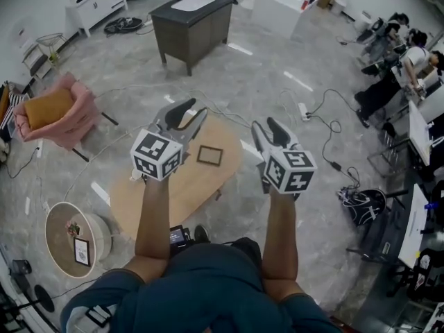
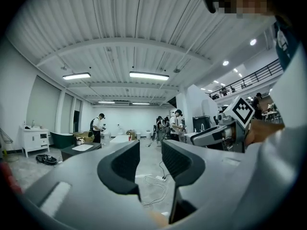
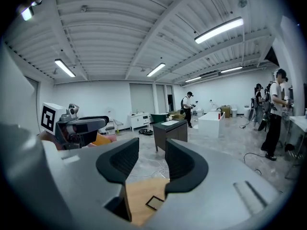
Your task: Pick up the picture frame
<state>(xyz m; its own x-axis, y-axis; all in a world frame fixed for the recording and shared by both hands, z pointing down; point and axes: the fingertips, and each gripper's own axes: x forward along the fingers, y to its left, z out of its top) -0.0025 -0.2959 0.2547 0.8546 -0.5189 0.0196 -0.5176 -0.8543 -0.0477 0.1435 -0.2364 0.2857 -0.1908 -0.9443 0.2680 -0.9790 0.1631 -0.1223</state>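
Note:
The picture frame (image 1: 209, 155), small with a dark rim, lies flat on a low oval wooden table (image 1: 173, 193). Both grippers are held up high above that table, level and pointing out into the room. My left gripper (image 1: 194, 108) is above the table's far left part, open and holding nothing. Right of the frame, my right gripper (image 1: 264, 123) is also open and holds nothing. The right gripper view shows the frame (image 3: 154, 202) far below the open jaws (image 3: 152, 159). The left gripper view looks between its open jaws (image 2: 150, 162) at the room.
A dark grey desk (image 1: 191, 23) stands ahead, a white counter (image 1: 281, 5) behind it. A pink armchair (image 1: 59, 113) sits at the left, a round side table (image 1: 69, 238) near left. Cables (image 1: 312, 113) trail on the floor. People sit at desks (image 1: 409, 61) on the right.

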